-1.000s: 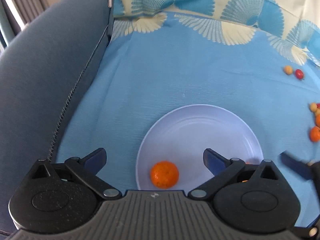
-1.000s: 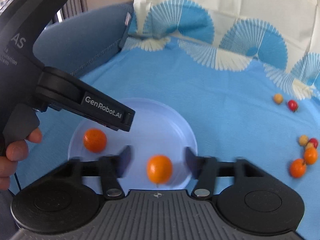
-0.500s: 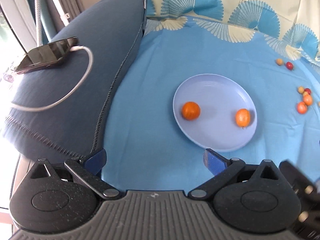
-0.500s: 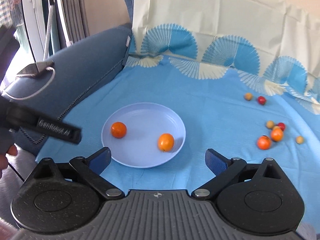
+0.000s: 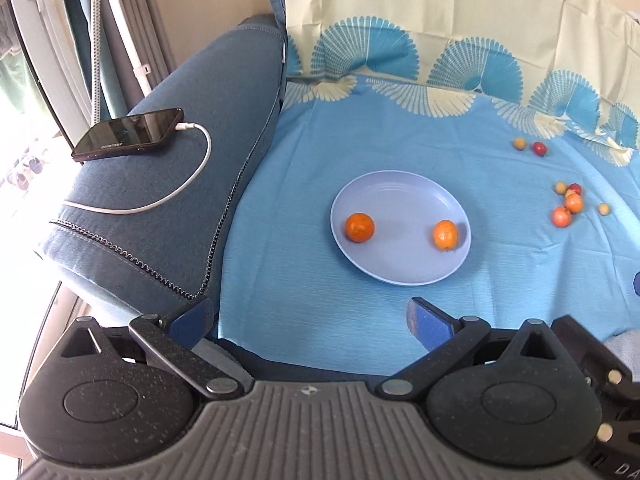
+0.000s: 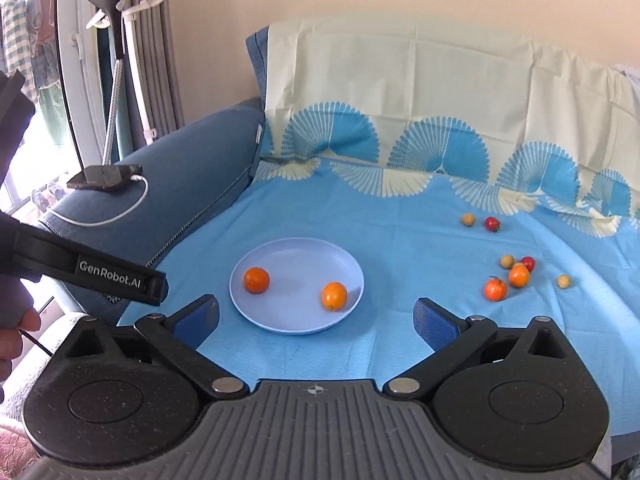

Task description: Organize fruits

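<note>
Right hand-held gripper (image 6: 316,316): jaws opening, almost fully wide, nothing between them. Left hand-held gripper (image 5: 308,316): jaws wide, empty; both hang above the blue cloth (image 6: 400,240).

Just beyond the fingertips of both: lilac plate (image 6: 296,252) holding 2 oranges, 1 on its left part (image 6: 257,280), 1 on its right part (image 6: 334,295), well apart.

Farther, right of the plate: loose cluster of small orange, red and yellow fruits (image 6: 516,276) on the cloth; 2 more (image 6: 480,222) beyond.

Far left: phone (image 5: 128,134) with white cable on the sofa arm (image 5: 192,208).
</note>
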A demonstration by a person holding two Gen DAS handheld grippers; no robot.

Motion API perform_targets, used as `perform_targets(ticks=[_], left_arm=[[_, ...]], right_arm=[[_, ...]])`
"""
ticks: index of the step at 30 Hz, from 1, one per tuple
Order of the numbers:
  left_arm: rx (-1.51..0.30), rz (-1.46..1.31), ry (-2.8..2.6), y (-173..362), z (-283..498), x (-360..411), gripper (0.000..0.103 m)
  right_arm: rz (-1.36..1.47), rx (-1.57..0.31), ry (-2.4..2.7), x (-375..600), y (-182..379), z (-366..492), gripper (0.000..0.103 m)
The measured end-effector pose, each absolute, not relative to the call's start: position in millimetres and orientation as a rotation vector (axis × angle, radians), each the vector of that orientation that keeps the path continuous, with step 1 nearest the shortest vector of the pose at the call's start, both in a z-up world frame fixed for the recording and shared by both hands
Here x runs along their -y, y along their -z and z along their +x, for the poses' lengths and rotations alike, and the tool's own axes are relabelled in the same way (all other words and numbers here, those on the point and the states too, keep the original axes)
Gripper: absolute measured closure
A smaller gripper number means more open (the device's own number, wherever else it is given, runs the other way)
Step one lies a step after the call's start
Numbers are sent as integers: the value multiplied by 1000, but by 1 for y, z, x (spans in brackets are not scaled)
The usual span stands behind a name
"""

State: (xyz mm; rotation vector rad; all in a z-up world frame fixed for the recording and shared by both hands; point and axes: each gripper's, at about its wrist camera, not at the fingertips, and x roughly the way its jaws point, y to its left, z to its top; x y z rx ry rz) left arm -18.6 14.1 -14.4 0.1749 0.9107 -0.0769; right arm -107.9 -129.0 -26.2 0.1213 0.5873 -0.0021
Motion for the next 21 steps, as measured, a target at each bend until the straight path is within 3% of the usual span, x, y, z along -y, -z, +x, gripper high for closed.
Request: perform_targets(ticks=[21], left_arm=[[-869,164,88,2,-33,-17,0]], right_arm=[[114,-541,12,124,15,-123,1]])
